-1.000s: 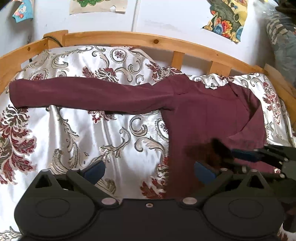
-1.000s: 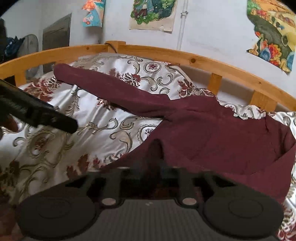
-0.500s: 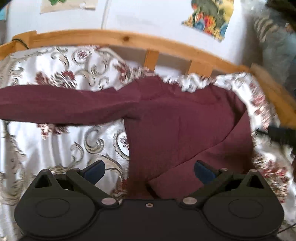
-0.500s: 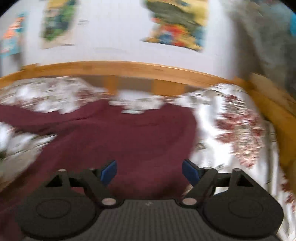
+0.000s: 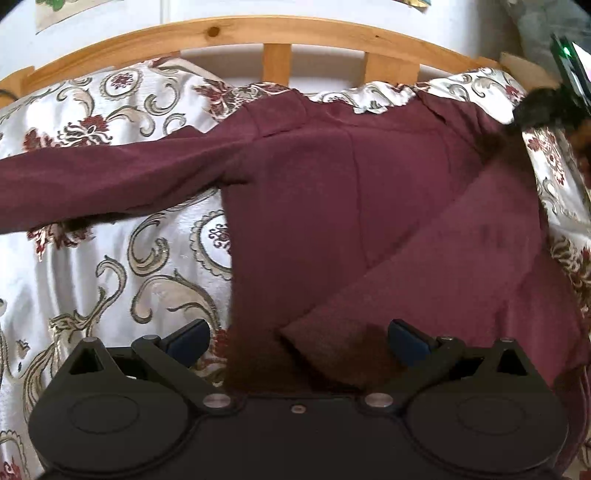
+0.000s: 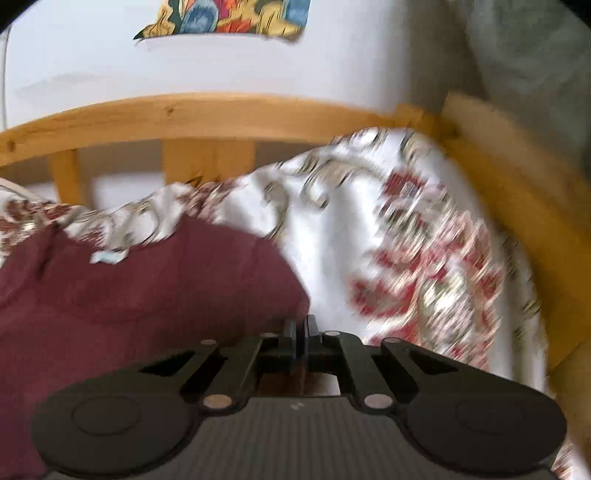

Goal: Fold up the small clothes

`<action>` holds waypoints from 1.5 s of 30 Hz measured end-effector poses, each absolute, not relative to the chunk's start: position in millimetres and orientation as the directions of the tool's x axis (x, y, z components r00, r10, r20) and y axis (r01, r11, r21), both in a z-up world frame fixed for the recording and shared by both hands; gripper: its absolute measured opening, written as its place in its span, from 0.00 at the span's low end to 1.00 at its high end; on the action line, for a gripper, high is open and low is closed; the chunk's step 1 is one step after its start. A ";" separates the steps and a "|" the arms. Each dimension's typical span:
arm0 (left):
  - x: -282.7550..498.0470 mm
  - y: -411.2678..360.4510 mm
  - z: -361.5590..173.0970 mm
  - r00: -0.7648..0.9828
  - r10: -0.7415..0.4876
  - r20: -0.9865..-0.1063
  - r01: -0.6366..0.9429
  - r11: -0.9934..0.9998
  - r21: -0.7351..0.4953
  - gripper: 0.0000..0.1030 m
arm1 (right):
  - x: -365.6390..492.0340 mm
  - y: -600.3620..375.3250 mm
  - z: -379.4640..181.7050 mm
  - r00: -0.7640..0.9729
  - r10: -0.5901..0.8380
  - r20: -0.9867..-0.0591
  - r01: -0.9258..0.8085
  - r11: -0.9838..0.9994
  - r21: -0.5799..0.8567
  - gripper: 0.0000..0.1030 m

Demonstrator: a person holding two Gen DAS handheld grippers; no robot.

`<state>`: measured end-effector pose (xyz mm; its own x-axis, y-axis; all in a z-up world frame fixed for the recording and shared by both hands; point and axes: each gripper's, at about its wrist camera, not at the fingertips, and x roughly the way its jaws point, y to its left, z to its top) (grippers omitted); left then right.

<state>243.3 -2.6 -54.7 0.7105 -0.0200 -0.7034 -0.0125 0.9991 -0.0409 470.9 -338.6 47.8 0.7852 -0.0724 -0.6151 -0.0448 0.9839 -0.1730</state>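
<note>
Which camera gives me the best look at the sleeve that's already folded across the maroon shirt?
The left wrist view: the folded sleeve runs sharp and whole, slanting across the maroon shirt down to its cuff. The right wrist view is blurred and shows only the shirt's shoulder and collar area, not the sleeve.

Top (image 5: 332, 206): one, maroon, long-sleeved, plain knit. It is laid flat on the bedcover (image 5: 110, 280), neckline toward the rail (image 5: 258, 33). One sleeve (image 5: 110, 184) is stretched straight out sideways, unfolded. The other sleeve (image 5: 424, 280) is folded diagonally across the body, cuff near the hem. A pale label (image 6: 109, 256) is seen at the neckline. The fabric is mostly smooth.
</note>
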 end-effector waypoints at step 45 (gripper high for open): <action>168.0 251.2 48.1 0.720 0.533 -0.444 -0.515 0.840 0.172 0.99 | 213.6 -276.6 10.4 0.844 0.333 -0.421 -0.326 0.941 0.090 1.00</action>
<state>168.0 251.2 48.1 0.7202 0.5330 -0.4442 -0.5153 0.8396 0.1719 213.6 -276.6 10.4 0.8437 0.3327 -0.4212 -0.3263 0.9410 0.0897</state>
